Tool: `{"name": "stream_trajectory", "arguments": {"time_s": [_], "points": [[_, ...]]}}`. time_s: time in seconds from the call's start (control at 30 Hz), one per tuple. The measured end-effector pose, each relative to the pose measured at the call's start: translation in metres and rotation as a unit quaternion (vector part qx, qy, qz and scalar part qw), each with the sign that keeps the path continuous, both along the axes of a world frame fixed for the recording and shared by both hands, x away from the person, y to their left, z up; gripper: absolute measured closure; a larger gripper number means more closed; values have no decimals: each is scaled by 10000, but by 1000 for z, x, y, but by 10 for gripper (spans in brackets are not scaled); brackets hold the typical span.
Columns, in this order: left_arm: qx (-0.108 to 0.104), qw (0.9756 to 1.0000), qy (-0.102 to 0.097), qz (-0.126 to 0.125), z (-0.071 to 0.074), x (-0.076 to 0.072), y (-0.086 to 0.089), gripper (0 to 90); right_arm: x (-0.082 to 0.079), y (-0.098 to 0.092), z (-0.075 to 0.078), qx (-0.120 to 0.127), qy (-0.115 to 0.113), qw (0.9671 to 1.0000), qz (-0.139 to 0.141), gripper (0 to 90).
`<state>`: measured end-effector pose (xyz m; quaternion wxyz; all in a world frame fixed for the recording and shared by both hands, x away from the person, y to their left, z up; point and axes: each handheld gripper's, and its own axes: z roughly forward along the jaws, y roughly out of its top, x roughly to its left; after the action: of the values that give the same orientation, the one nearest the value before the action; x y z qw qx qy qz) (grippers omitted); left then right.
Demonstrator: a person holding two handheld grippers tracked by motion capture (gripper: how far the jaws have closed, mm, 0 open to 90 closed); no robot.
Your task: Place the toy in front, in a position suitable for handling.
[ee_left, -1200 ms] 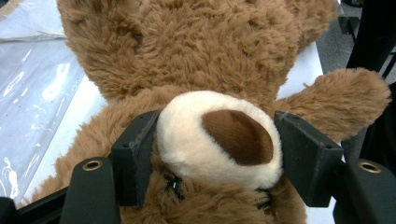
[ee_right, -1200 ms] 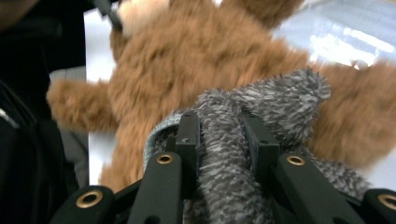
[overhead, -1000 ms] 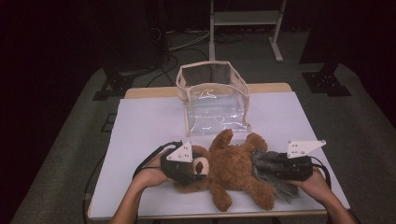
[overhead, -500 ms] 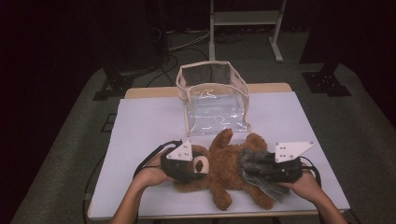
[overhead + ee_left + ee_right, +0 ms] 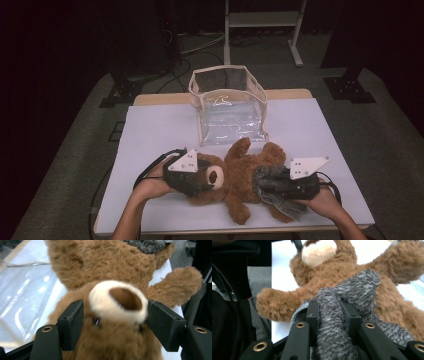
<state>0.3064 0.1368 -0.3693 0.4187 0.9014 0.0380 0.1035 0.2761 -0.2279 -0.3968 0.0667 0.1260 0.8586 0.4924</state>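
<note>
Brown teddy bear [image 5: 235,180] on its back on the white table [image 5: 150,130], head toward the left, legs toward the right, just in front of the clear bag [image 5: 227,107]. One arm raised toward the bag, its paw close to the bag's lower edge. Grey knitted cloth [image 5: 272,187] draped over the bear's lower body and legs.

Left gripper [image 5: 197,177] at the bear's head, held by the left hand [image 5: 150,182]. In the left gripper view, black jaws on either side of the head [image 5: 115,315], pads pressed into the fur beside the cream muzzle [image 5: 118,301]; clamped on the head, with the jaws having just eased slightly wider around it. Bag's shiny plastic [image 5: 22,290] off to the left in that view, an arm [image 5: 180,282] stretched out to the right.

Right gripper [image 5: 285,185] at the bear's lower half, grey plate on top, right hand [image 5: 322,200] behind it. In the right gripper view, jaws close together and pinched on a fold of the cloth [image 5: 337,322], a bunched ridge of it standing up between the pads. Bear's muzzle [image 5: 318,251] at the top of that view, a paw [image 5: 270,303] at the left over the table edge.

Bag upright, open at the top, cream trim along its rim. Dark floor around the table.
</note>
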Motion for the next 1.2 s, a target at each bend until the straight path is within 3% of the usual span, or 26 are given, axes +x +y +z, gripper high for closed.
{"name": "stream_trajectory", "arguments": {"time_s": [0.13,0.23,0.33,0.43,0.57,0.8,1.1,1.2], "points": [[64,9995,129,271,-2,1,20,306,1,-8,-2,-34,24,9999,-99,708],[188,9992,242,248,-14,2,25,308,0,-11,-3,1,60,9999,-152,708],[128,9992,284,262,-23,3,23,328,-1,-8,1,1,5,9999,-164,707],[-21,9988,403,281,-28,6,20,348,-5,0,12,-56,-276,9995,-170,706],[-58,9990,404,187,-28,7,12,362,-4,13,20,-45,-420,9991,-40,706],[-121,9990,416,69,-29,11,-12,371,3,30,22,-154,-533,9984,95,706],[-94,9991,373,-165,-29,14,-51,368,7,0,22,-317,-478,9981,-205,706],[-10,9995,255,-178,-26,15,-54,358,6,-7,20,-249,-447,9983,-290,706]]}}
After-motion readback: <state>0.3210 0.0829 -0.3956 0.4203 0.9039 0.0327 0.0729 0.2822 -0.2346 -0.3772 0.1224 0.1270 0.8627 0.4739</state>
